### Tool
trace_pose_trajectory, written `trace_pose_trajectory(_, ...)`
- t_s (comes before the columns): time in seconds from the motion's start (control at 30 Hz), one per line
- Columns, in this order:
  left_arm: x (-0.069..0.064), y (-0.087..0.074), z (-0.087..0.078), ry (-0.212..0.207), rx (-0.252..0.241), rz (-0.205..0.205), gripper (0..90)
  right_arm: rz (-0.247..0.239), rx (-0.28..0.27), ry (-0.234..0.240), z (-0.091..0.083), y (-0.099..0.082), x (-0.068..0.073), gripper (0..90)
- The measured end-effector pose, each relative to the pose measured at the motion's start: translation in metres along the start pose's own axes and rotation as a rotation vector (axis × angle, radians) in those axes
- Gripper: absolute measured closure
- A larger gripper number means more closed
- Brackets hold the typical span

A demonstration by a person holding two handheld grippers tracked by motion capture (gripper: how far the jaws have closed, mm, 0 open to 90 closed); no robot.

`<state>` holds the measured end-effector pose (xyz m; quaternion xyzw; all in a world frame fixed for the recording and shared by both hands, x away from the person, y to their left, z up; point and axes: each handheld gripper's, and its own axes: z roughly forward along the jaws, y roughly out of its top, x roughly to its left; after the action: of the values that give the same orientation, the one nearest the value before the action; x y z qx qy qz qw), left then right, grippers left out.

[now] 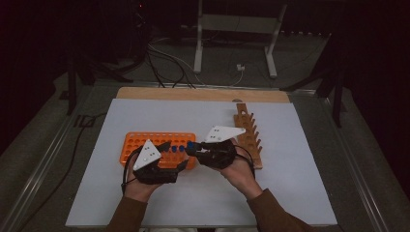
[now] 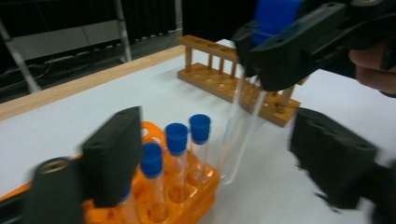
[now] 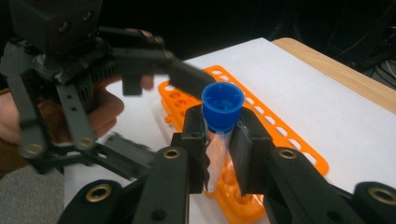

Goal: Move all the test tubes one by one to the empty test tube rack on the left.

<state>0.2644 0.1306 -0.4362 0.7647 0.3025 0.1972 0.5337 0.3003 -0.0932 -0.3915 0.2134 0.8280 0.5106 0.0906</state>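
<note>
- The white table top [image 1: 145, 203] carries everything, and from where I stand the work sits near its middle, close to the person's hands.
- The wooden rack [image 1: 249, 137] lies to the right with its pegs in a row; the orange tray [image 1: 130, 142] lies to the left, holding several blue-capped tubes [image 2: 176, 144] upright in its end holes.
- The left gripper [image 2: 210, 154] hovers at the tray's end with its jaws apart, nothing pinched, one jaw on either side of the hanging tube.
- The right gripper [image 3: 218, 140] has its jaws clamped on a single tube [image 2: 240, 135], just under the blue cap [image 3: 222, 106].
- That tube hangs in the air above the tray's near corner, between tray and wooden rack, its rounded bottom just clear of the tray.
- Its long axis runs close to upright, a little tilted, cap at the top and closed end pointing down toward the table.
- I would judge it light, stiff and empty, with thin clear walls that look smooth and slippery, and likely to crack if squeezed hard or knocked against the rack.
- The safest hold seems high on the body right below the cap, where the cap's rim stops it sliding through.
</note>
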Motion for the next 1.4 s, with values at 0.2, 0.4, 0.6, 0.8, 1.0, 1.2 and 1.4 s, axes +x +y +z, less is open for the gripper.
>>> trace_pose_trajectory(0.2,-0.002,0.000,0.000,-0.059,0.001,0.026,58.3,-0.016,0.005,0.021,0.007,0.003,0.007,76.9)
trace_pose_trajectory(0.4,-0.001,-0.002,-0.002,-0.069,0.004,0.037,76.8,-0.016,0.008,0.034,0.010,0.004,0.009,77.0)
trace_pose_trajectory(0.6,0.000,-0.002,-0.002,-0.067,0.007,0.041,77.9,-0.004,0.010,0.056,0.011,0.002,0.006,66.2)
trace_pose_trajectory(0.8,0.006,-0.004,-0.005,-0.057,0.003,0.018,78.0,0.054,-0.016,0.050,0.006,-0.002,-0.005,41.7)
trace_pose_trajectory(1.0,0.013,-0.006,-0.009,-0.036,0.003,0.003,78.0,0.087,-0.046,-0.006,-0.001,-0.004,-0.015,20.3)
trace_pose_trajectory(1.2,0.020,-0.008,-0.014,-0.018,0.003,-0.009,78.1,0.104,-0.058,-0.059,-0.008,-0.008,-0.024,11.2)
trace_pose_trajectory(1.4,0.025,-0.009,-0.019,-0.002,-0.006,-0.024,78.1,0.126,-0.065,-0.113,-0.015,-0.012,-0.034,4.0)
